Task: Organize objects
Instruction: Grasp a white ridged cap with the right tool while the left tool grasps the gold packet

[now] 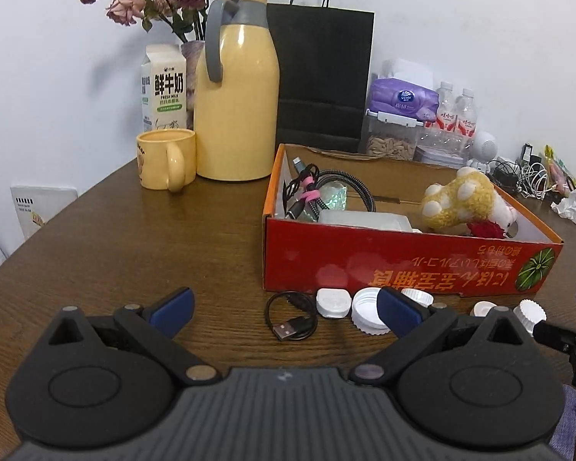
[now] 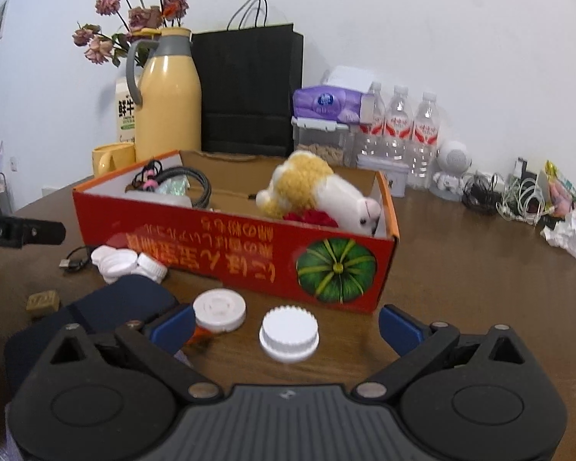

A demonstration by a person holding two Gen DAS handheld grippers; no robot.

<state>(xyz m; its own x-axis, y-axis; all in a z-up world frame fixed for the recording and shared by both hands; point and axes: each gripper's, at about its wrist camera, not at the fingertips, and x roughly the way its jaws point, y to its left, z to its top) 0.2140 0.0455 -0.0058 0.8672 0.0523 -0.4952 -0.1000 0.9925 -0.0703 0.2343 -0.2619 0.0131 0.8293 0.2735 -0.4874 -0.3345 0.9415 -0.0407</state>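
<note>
Right gripper (image 2: 286, 326): held low over the table (image 2: 460, 269), jaws wide apart, nothing between the pads.
Ridged cap (image 2: 289, 335): seen in the right wrist view lying flat on the table, between the right jaws and slightly ahead of them; being round, no long axis is offered (any approach angle should serve).
Flat lid (image 2: 219, 310): just left of the ridged cap, close by the right gripper's left pad, apart from the cap.
Left gripper (image 1: 286, 309): jaws also spread wide and empty, held near the table's front.
Cable (image 1: 291, 317): a small black USB loop lying between the left jaws, plug end toward the camera, just ahead of the pads.
White caps (image 1: 368, 309): a cluster just right of the cable, partly hidden by the left gripper's right pad, near the box front.
Key relation: the ridged cap is judged nearer to the right gripper than to the left, already centred in its gap; a short advance and a closing would probably suffice.
Box (image 2: 249, 246): red carton directly beyond the caps, open top, front wall facing both grippers.
Box contents: plush toy (image 2: 311, 188) at the right end, bundled cables (image 1: 307, 192) at the left.
Task progress: judged partly done, loose caps and cable not yet boxed.
</note>
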